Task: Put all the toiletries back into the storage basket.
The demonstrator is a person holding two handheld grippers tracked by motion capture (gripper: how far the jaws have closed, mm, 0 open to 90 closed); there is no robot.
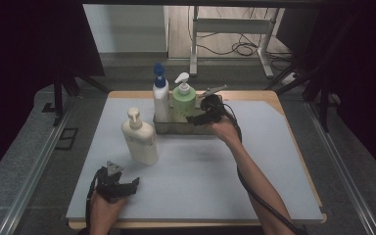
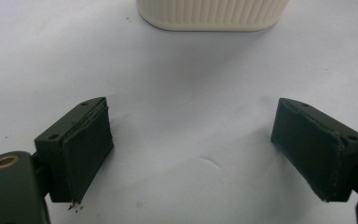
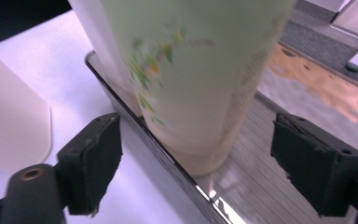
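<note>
The left gripper (image 1: 136,183) rested near the table's (image 1: 293,147) front edge, its 2 jaws spread apart, empty. Ahead stood a cream ribbed pump bottle (image 1: 139,138) on open mat. The right gripper (image 3: 193,161), jaws wide, faced the green bottle (image 3: 191,70) in the clear tray (image 3: 168,158), beside the blue-capped bottle (image 1: 160,98).

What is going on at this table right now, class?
A person holds a gripper in each hand. The right gripper, jaws open, is at the tray beside the green bottle. A blue-topped bottle also stands in the tray. The left gripper rests open near the cream bottle, holding nothing.
</note>
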